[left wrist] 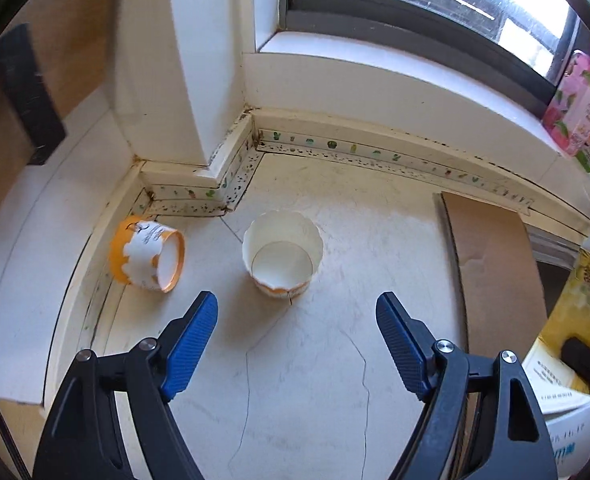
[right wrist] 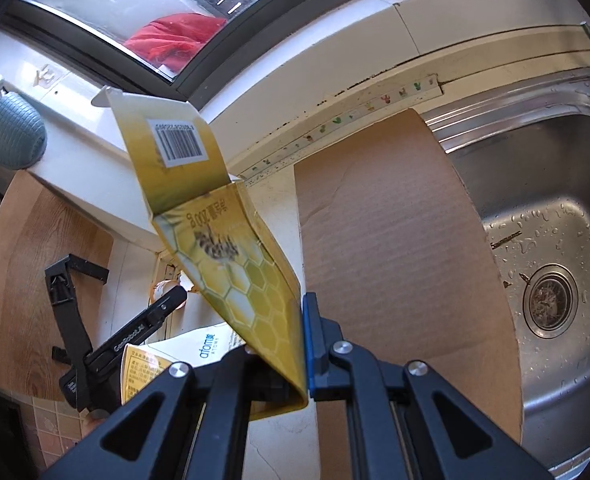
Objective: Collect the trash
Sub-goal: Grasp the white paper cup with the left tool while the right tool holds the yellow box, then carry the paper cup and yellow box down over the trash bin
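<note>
A torn white paper cup (left wrist: 282,255) stands upright on the pale counter, just beyond my left gripper (left wrist: 297,306). That gripper is open, its blue fingers (left wrist: 193,342) spread wide with nothing between them. An orange and white cup piece (left wrist: 147,254) lies on its side to the left, near the corner. My right gripper (right wrist: 299,312) is shut on a flattened yellow honeycomb-print carton (right wrist: 231,256), which sticks up and to the left with its barcode flap on top. The left gripper's black body (right wrist: 135,332) shows low at the left in the right wrist view.
A brown cardboard sheet (right wrist: 391,240) lies on the counter beside the wet steel sink (right wrist: 543,216). A pink package (left wrist: 581,108) stands on the window sill. White printed packaging (right wrist: 199,350) lies under the carton. The tiled wall corner (left wrist: 199,184) bounds the counter at the back.
</note>
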The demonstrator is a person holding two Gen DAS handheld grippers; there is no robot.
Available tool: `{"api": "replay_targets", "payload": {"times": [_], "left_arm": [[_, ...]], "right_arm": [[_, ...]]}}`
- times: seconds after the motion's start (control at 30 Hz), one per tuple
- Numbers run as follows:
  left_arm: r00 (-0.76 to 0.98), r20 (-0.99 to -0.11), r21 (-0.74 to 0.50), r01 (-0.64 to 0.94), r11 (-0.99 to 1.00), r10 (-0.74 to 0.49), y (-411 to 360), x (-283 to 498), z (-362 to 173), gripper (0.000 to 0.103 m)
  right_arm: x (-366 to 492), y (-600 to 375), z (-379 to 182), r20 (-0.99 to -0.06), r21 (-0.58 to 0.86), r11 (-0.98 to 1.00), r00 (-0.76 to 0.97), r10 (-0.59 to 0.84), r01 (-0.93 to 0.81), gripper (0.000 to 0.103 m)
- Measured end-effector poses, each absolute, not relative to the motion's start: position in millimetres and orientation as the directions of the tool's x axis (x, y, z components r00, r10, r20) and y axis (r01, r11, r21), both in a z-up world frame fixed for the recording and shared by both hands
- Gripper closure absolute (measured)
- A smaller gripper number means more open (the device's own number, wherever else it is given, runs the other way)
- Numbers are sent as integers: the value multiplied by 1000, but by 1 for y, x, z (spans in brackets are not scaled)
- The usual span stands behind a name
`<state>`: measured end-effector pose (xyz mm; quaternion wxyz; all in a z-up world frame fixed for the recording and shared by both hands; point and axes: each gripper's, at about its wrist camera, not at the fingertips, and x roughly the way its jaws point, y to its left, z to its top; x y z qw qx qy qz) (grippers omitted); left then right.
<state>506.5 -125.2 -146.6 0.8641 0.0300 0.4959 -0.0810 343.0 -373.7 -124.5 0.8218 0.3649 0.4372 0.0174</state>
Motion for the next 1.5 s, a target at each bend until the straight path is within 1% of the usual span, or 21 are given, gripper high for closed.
{"api": "replay_targets", "payload": {"times": [0.07, 0.13, 0.17, 0.2, 0.23, 0.27, 0.3, 0.33, 0.4, 0.5, 0.57, 0.73, 0.93, 1.03, 1.17, 1.27, 1.4, 1.5], "left_arm": [[490, -866, -18, 166, 986, -98, -127, 519, -155, 23], [488, -868, -9, 160, 987, -87, -128, 531, -162, 27], [483, -871, -12, 159, 987, -89, -126, 536, -166, 32], [475, -876, -11, 156, 988, -84, -126, 541, -170, 36], [479, -875, 1, 151, 989, -72, -126, 544, -171, 36], [478, -875, -1, 153, 988, -75, -126, 546, -172, 41], [468, -880, -7, 156, 988, -80, -126, 550, -175, 50], [452, -888, -12, 156, 988, -82, -126, 552, -179, 56], [457, -886, -7, 158, 987, -80, -126, 552, -181, 61], [459, -884, -12, 170, 985, -89, -124, 553, -179, 74], [457, -884, -18, 172, 985, -96, -121, 554, -178, 77], [463, -879, -41, 172, 984, -117, -111, 549, -168, 79], [472, -874, -13, 219, 976, -117, -109, 516, -145, 79], [489, -861, -27, 234, 972, -142, -99, 485, -125, 79], [493, -851, -83, 217, 973, -182, -74, 445, -102, 79], [501, -840, -114, 213, 970, -208, -56, 408, -86, 79], [531, -821, -108, 221, 969, -213, -34, 356, -67, 79], [541, -807, -127, 230, 965, -235, -18, 316, -55, 79]], "right_arm": [[351, -373, -133, -710, 619, 729, 604, 361, 292, 98], [358, -372, -140, -715, 620, 727, 593, 370, 294, 98], [361, -371, -144, -717, 621, 726, 588, 375, 295, 98], [364, -370, -147, -719, 623, 724, 582, 381, 296, 98], [366, -368, -149, -719, 625, 722, 577, 387, 295, 98], [368, -367, -152, -721, 626, 722, 572, 391, 295, 98], [370, -366, -154, -723, 625, 722, 568, 393, 296, 98], [371, -365, -156, -724, 626, 721, 564, 397, 296, 98], [374, -363, -159, -729, 624, 722, 556, 400, 298, 98], [376, -361, -160, -733, 618, 728, 551, 399, 296, 98], [378, -361, -160, -736, 617, 729, 547, 399, 298, 98], [380, -356, -152, -732, 615, 734, 555, 395, 288, 98], [374, -344, -142, -724, 617, 742, 559, 405, 262, 98], [366, -335, -131, -717, 616, 751, 563, 410, 239, 98], [348, -318, -113, -713, 605, 770, 569, 409, 205, 98], [325, -299, -97, -709, 591, 789, 574, 409, 168, 98], [287, -269, -72, -699, 577, 808, 583, 414, 117, 98], [251, -244, -55, -693, 557, 826, 594, 410, 80, 98]]}}
